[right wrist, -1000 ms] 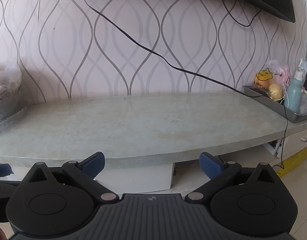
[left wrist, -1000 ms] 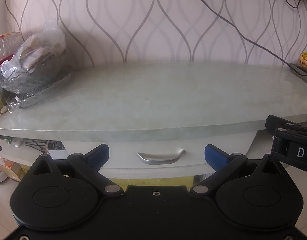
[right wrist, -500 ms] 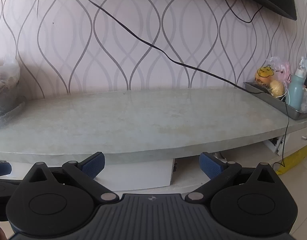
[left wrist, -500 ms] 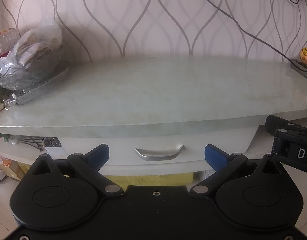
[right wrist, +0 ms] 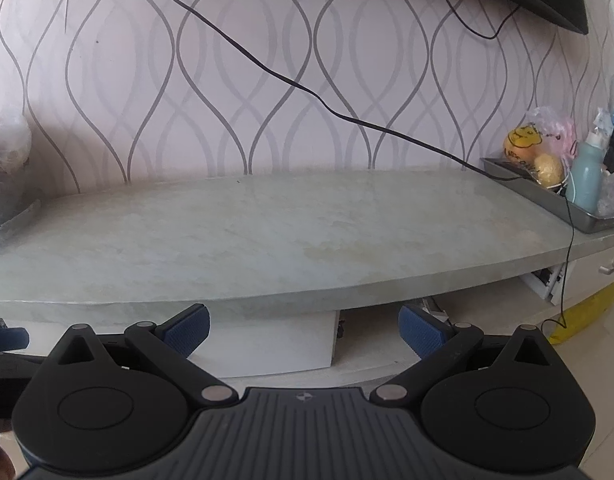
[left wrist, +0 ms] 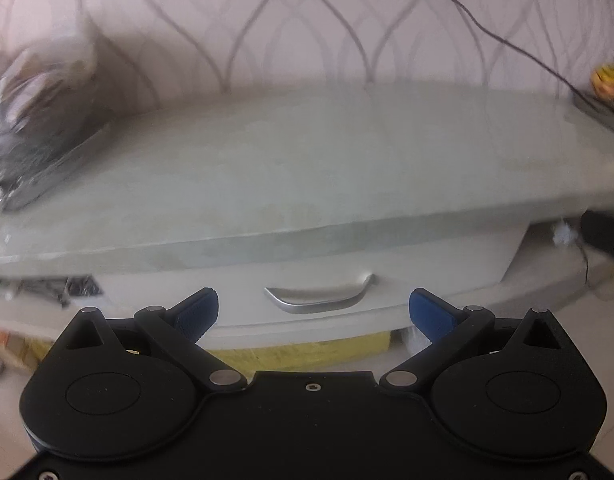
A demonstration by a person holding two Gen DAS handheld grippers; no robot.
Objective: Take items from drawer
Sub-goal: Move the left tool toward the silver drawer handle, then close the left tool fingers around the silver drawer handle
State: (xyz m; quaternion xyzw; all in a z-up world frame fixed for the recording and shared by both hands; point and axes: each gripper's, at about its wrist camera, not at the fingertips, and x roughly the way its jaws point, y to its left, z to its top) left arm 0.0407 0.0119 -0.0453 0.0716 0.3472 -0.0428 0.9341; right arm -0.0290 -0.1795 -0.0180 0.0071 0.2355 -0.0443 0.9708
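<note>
Drawer handle (left wrist: 319, 294) appears only in left wrist view, between gripper fingers (left wrist: 429, 314).

White drawer (left wrist: 307, 292), silver handle (left wrist: 319, 298), grey-waved pink wallpaper (right wrist: 267, 100).

Right gripper (right wrist: 303, 326), jaws spread wide and empty, before the marble counter (right wrist: 267, 232), black cable (right wrist: 347, 116) above.

No readable words, brands or numbers in either view. Yellow plastic bag (right wrist: 523, 142) in grey metal tray (right wrist: 555, 200) at right end of counter carries printed smiley face plus dark lettering, too small to read. Left wrist view motion-blurred; nothing legible there.
</note>
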